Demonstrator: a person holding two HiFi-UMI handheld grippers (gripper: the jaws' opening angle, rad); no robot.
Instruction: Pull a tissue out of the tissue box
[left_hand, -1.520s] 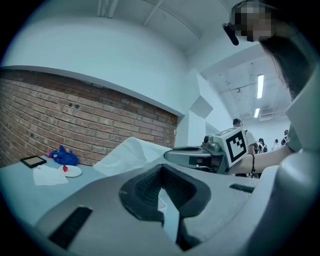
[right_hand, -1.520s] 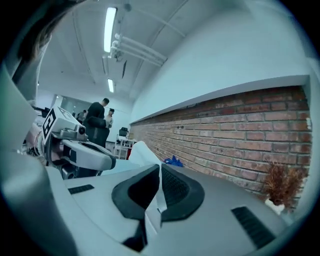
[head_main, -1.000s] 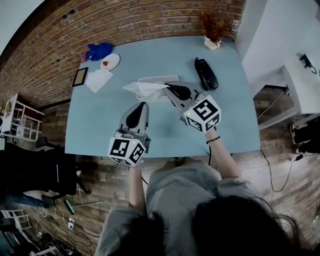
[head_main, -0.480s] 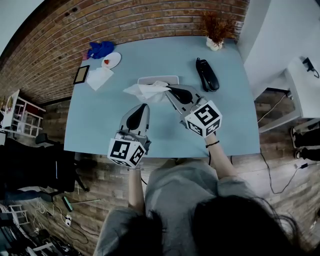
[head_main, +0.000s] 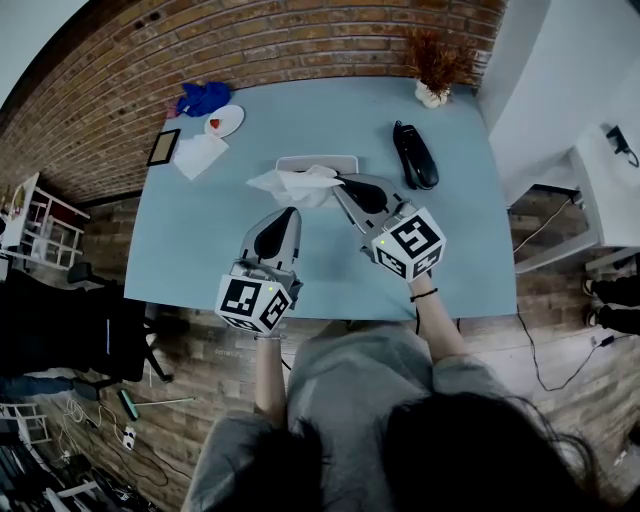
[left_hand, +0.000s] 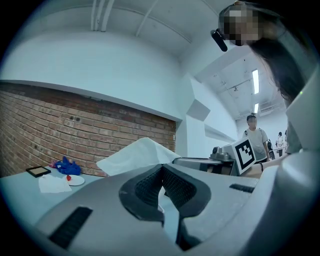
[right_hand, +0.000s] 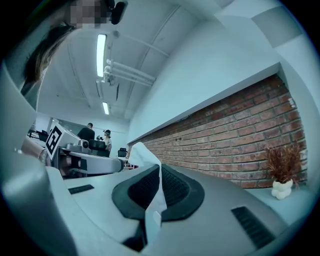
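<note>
Blue table (head_main: 200, 250) filled the head view, with a brick wall (head_main: 300, 40) along its far side. The box (head_main: 317, 161) lay near the table's middle, and the tissue (head_main: 290, 183) spread out over its near left edge. The right gripper (head_main: 338, 180) reached in from the right, its tips at the tissue's right end. The left gripper (head_main: 291, 209) pointed at the tissue from the near side, just short of it and apart from it. From above, I could not tell whether the tissue's far end sat in the box's slot. A black handset-like thing (head_main: 413, 152) lay right of the box and a dry plant (head_main: 435, 70) stood at the far corner. At the far left were a blue cloth (head_main: 203, 98), a plate (head_main: 222, 122), a napkin (head_main: 198, 156) and a dark frame (head_main: 162, 148).

Seen from the left gripper view, its jaws were pressed together at the tips with nothing between them. The tissue rose beyond them, and the right gripper's cube (left_hand: 243, 155) showed to the right.

Seen from the right gripper view, its jaws pinched the tissue. A fold ran down between the pads and stood up above them. The left gripper lay level beyond, at the left.
</note>
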